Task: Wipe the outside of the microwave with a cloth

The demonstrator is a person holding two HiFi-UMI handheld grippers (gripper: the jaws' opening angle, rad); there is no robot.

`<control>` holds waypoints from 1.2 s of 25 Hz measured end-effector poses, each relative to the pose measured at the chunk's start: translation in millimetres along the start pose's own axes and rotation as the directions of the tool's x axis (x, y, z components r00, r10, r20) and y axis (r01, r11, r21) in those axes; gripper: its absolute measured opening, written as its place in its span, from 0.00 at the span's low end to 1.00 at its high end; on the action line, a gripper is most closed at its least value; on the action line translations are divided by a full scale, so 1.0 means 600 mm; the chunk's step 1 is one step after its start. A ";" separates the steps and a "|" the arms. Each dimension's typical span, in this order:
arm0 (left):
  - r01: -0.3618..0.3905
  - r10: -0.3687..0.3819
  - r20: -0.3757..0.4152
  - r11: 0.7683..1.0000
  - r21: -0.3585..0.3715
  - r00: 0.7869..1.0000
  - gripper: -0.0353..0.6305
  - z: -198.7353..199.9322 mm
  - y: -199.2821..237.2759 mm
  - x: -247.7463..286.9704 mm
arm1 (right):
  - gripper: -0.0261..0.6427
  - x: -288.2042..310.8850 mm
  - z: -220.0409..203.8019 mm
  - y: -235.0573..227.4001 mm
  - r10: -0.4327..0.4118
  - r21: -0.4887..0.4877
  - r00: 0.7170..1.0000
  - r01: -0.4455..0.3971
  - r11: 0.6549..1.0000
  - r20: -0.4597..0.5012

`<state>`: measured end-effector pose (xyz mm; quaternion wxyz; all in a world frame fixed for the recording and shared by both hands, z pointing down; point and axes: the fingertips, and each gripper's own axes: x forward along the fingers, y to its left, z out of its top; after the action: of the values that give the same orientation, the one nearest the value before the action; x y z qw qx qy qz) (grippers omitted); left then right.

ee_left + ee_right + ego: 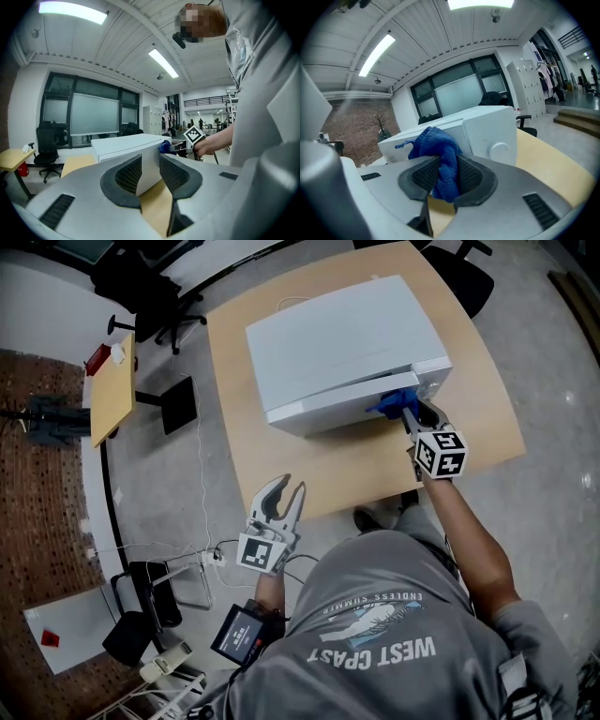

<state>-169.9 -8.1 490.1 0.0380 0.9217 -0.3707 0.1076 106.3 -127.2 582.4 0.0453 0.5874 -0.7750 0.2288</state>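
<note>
the right claw (pixel 410 414) is clamped on a bunched blue cloth (pixel 392 403), which bulges up from between its jaws in the right gripper view. the cloth sits at the front face of the white microwave (pixel 347 343), near that face's right end. the head view suggests it is touching or just short of the panel, but i cannot tell which. a round knob (pixel 499 151) shows on the panel just right of the cloth. the microwave stands on the wooden tabletop (pixel 366 474).

the left claw (pixel 287 491) hangs over the floor, well apart from the microwave. its jaws stand narrowly parted with nothing between them.

judging by this, the wiping step is in hand on the front face. the next move calls for pressing the cloth flat on the panel and sweeping it along the face. the grip must stay firm so that the cloth does not slip, and the top and sides look left to do.
</note>
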 end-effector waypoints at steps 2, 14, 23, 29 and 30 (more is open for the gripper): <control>-0.006 0.006 0.006 1.000 -0.003 1.000 0.25 -0.001 0.002 -0.003 | 0.20 0.012 0.003 0.038 0.043 -0.011 0.999 -0.043 0.999 0.000; -0.083 0.084 0.034 0.996 -0.039 0.996 0.25 -0.017 0.024 -0.047 | 0.20 0.037 0.247 0.286 0.330 -0.754 0.939 -0.284 0.592 -0.095; -0.131 0.134 0.034 0.988 -0.076 0.990 0.25 -0.038 0.044 -0.074 | 0.20 0.256 0.150 0.457 0.332 -0.752 0.803 -0.587 0.300 -0.495; -0.193 0.195 0.020 0.978 -0.079 0.981 0.25 -0.040 0.076 -0.099 | 0.20 0.294 0.103 0.420 0.293 -0.721 0.794 -0.607 0.336 -0.532; -0.200 0.202 0.019 0.977 -0.080 0.979 0.25 -0.039 0.080 -0.099 | 0.20 0.291 0.112 0.390 0.271 -0.723 0.805 -0.593 0.355 -0.528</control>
<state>-249.1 0.8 498.8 0.0578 0.8787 -0.4663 0.0840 -151.5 -262.3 511.2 0.3941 0.2073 -0.8901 -0.0969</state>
